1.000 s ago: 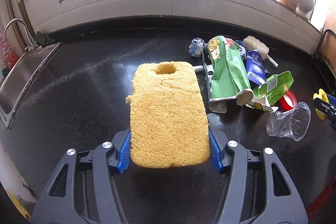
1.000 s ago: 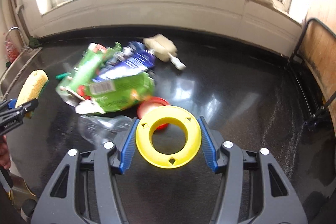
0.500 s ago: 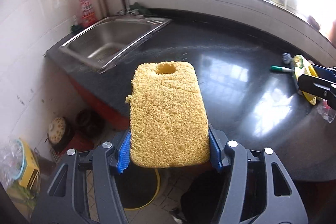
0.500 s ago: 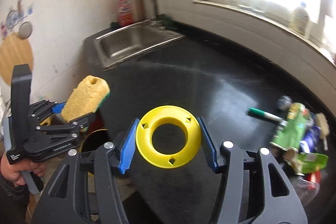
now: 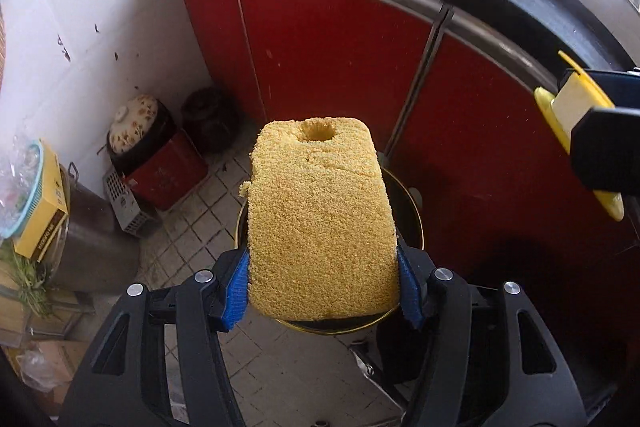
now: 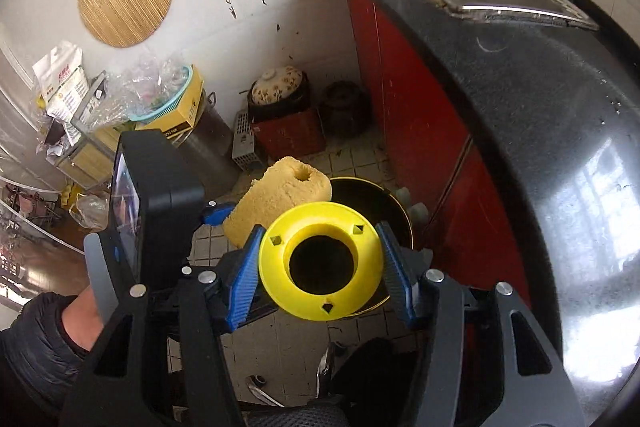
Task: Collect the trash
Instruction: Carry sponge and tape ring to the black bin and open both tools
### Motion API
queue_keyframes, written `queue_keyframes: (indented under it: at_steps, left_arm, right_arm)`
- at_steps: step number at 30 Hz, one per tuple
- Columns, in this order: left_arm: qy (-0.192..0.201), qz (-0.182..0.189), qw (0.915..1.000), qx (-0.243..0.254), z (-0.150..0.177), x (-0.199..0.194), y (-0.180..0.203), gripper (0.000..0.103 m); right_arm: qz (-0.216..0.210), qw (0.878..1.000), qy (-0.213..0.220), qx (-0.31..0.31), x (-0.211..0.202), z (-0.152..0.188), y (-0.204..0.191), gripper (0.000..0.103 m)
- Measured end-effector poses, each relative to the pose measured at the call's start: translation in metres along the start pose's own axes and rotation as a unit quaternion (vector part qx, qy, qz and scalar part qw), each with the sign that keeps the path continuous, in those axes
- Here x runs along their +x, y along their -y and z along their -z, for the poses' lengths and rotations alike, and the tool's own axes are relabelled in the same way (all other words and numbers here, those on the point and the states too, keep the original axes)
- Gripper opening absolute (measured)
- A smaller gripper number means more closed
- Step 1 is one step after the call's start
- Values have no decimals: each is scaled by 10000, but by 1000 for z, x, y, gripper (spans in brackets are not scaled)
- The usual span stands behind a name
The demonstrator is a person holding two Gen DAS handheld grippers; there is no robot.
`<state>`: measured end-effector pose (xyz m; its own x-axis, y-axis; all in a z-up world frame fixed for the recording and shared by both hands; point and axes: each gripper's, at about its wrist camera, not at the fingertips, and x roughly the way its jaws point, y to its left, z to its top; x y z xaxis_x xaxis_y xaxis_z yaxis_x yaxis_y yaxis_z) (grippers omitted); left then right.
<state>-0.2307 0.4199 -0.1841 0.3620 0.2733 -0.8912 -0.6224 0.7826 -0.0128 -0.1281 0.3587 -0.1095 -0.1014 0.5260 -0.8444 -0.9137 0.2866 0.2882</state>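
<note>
**Both loads swung off the desk and over the bin**

Both grippers had swung away from the litter on the desk a second before and now hung over the floor beside the red cabinets, each with its load unchanged in the grip.

On the left, the left gripper [image 5: 323,289] had its blue fingers [image 5: 236,285] pinching the near end of the yellow sponge [image 5: 318,215], which stuck out forward, its hole at the far end. Below it, mostly hidden by the sponge, sat the black bin [image 5: 412,223] with its gold rim, on the tiled floor just in front of the cabinet doors. From the right wrist view the sponge [image 6: 280,193] seemed to hang over the bin's left edge rather than its middle, though the height above it could not be judged.

To the right, the right gripper [image 6: 320,273] had its fingers [image 6: 242,277] closed on the rim of the yellow ring [image 6: 320,267], held flat, with the bin's dark mouth [image 6: 372,203] showing just beyond it and through its hole.

The step in hand looked like the drop-off: two pieces of trash carried to the bin. The next move probably called for bringing each load fully over the opening, then spreading the fingers. The light sponge might catch the rim or cling to a pad, so it wanted centring first
</note>
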Motion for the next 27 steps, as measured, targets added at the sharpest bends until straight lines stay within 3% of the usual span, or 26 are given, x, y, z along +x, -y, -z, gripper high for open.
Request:
queue_keyframes:
  at_steps: [4,10,11,12,13,14,17,22,27]
  left_arm:
    - [-212,111,9997,-33,16,33,-6,59]
    - [-201,309,9993,-95,18,42,-10,60]
    - [-185,333,9992,-101,17,42,-11,64]
    - [-190,336,9992,-81,17,41,-11,77]
    - [-156,270,9995,-40,16,41,-10,85]
    - [-61,185,9998,2,16,39,-11,90]
    - [-51,87,9999,23,15,39,-13,90]
    - [22,119,9997,-216,10,24,-22,90]
    - [350,180,9991,-154,-8,-17,-6,90]
  right_arm:
    - [58,9992,-376,88,34,-3,13,55]
    - [75,9989,-433,160,52,-7,16,55]
    - [83,9989,-421,197,54,-9,17,60]
    - [40,9988,-406,268,55,-12,19,65]
    - [-10,9987,-373,337,54,-13,21,74]
    - [-17,9987,-344,370,53,-14,24,76]
    - [8,9990,-316,331,52,-17,24,77]
    - [36,9994,-164,291,35,-15,24,81]
    - [346,9987,304,234,-20,-4,27,83]
